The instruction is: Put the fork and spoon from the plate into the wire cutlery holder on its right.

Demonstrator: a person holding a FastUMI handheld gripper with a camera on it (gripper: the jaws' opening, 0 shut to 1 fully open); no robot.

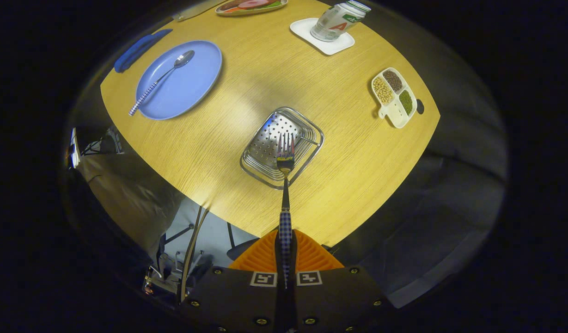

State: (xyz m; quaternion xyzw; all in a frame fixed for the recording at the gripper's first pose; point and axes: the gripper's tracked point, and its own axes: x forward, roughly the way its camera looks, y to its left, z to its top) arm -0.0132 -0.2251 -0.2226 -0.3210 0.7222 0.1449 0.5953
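Fork gripped, hanging over wire holder

Gripper [286,256] is clamping the fork [285,194] by its checkered handle, both orange ribbed fingers [265,256] pressing in on it from either side w/ no gap showing. Handle is running straight ahead out of the pads; the metal neck and tines are pointing fwd, away from the claw. Tines are lying in line w/ the wire cutlery holder [311,152], over its near half. Can't tell whether the tips are touching the holder or just hanging above it.

Holder is sitting on the wooden table [357,175], just beyond the fingers, w/ a perforated metal floor and wire-rail sides, turned at an angle.

Farther out and to the left, well apart from the holder, the blue plate [196,88] is carrying the spoon [161,78]: bowl resting toward the plate's far side, checkered handle sticking out over the near-left rim. A blue flat item [140,48] is lying just beyond the plate, at the table edge.

To the right of the holder, a white divided dish [395,119] is holding beans/grains in three of its sections. At the far side, a bottle [339,21] is standing on a white coaster [327,46], and another plate w/ food [251,5] is sitting left of that.
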